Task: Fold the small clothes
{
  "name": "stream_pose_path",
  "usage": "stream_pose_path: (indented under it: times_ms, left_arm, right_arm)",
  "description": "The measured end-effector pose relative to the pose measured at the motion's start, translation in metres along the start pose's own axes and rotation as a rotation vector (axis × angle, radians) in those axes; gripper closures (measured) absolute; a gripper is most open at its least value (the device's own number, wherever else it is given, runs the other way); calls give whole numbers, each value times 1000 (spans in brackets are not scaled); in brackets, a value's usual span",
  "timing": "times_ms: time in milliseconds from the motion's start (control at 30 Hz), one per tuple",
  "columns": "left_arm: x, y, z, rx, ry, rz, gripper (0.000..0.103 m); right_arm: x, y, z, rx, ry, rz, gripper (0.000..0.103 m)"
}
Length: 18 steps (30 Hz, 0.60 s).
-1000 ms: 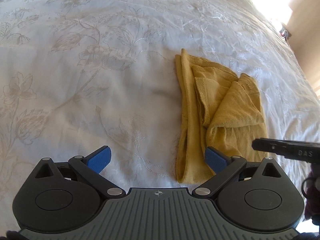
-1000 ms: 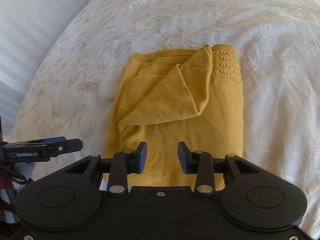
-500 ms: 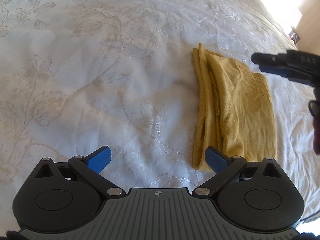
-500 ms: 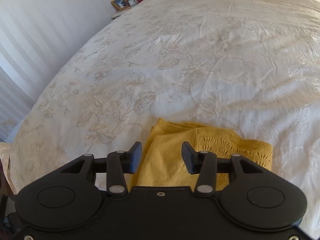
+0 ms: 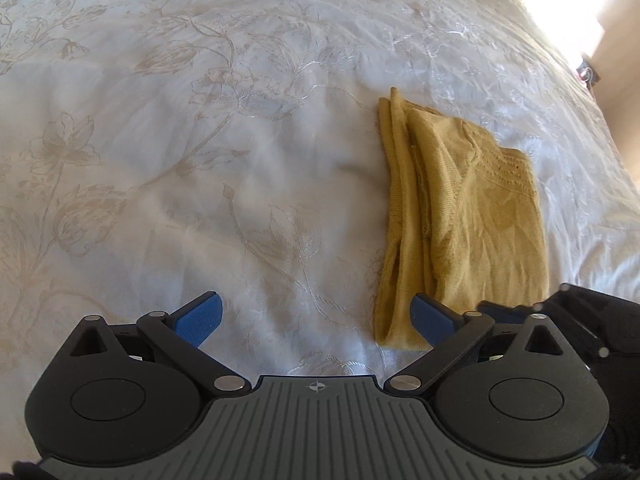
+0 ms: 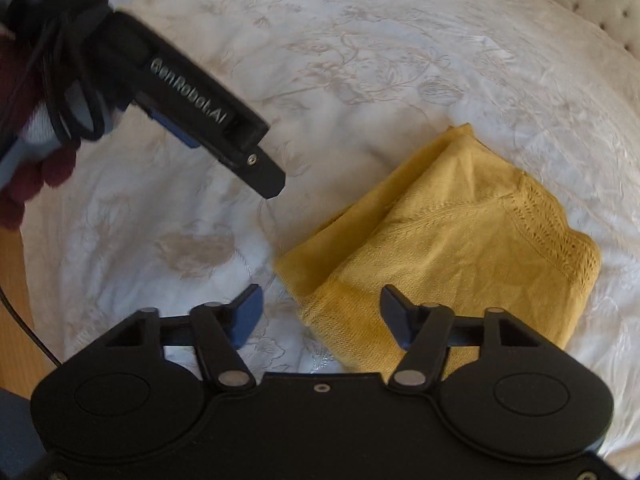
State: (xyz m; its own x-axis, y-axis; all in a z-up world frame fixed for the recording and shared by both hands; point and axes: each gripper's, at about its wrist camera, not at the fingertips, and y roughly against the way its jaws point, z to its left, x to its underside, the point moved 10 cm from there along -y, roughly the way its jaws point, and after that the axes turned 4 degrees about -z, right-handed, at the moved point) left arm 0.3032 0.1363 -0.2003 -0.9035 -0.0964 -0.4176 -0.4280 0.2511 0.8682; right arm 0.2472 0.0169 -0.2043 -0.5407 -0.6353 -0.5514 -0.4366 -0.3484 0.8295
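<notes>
Yellow cloth [image 6: 460, 248] corner lies between closing right tongs [image 6: 320, 316], not yet pinched; left tongs [image 5: 316, 320] spread, empty.

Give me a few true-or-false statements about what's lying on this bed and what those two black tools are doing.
1. The yellow garment lies folded on the white bedspread. True.
2. The left gripper is clamped on the garment. False: its jaws stand wide apart with only bedspread between them.
3. The bedspread is plain, with no pattern. False: it carries a floral design.
4. The garment has an openwork knit band along one edge. True.
5. The right gripper holds the garment lifted off the bed. False: its jaws are closing but grip nothing, and the garment lies flat.
</notes>
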Motion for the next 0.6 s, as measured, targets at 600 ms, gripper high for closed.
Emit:
stream_pose_path:
  times_ms: [600]
  left_arm:
    - [-44,-49,-110,409,206,120,1]
  right_arm:
    - [-1,65,-98,66,-406,-159,86]
